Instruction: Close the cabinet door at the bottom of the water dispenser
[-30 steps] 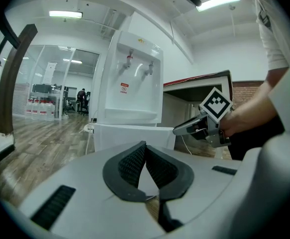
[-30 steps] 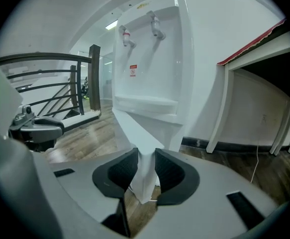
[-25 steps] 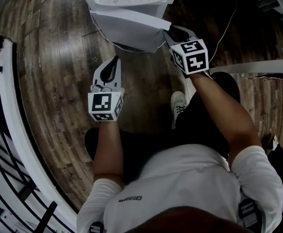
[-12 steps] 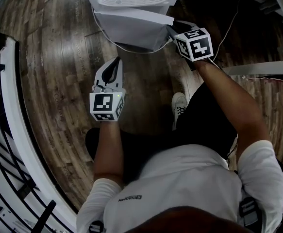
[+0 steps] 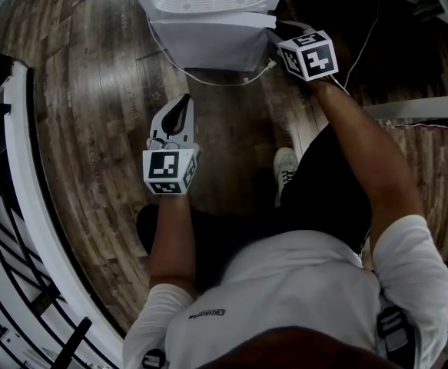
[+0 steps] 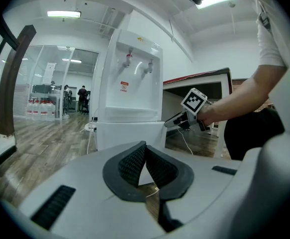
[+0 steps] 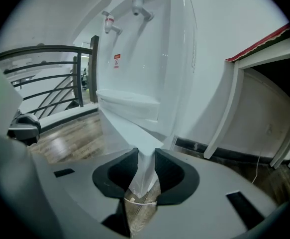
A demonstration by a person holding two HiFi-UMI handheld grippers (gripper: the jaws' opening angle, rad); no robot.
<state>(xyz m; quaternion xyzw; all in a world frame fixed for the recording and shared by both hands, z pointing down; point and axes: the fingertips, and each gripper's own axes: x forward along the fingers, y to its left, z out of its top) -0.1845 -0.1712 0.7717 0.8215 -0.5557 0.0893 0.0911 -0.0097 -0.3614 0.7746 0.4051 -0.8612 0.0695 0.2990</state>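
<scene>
White cabinet door (image 5: 208, 43) ajar, edge pinched by right gripper (image 7: 145, 156).

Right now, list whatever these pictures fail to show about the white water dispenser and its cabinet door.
Cabinet interior: the white cabinet door, clamped in the right gripper, covers it in the head and left gripper views.
Top of the white plastic water dispenser: cut off by the head view's upper edge.
Print on the red-and-white sticker: too small in both gripper views.

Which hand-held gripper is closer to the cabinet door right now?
Right. The right hand-held gripper is clamped on the cabinet door at its free edge; the left hand-held gripper hangs over the wooden floor, shut and empty, apart from the door.
</scene>
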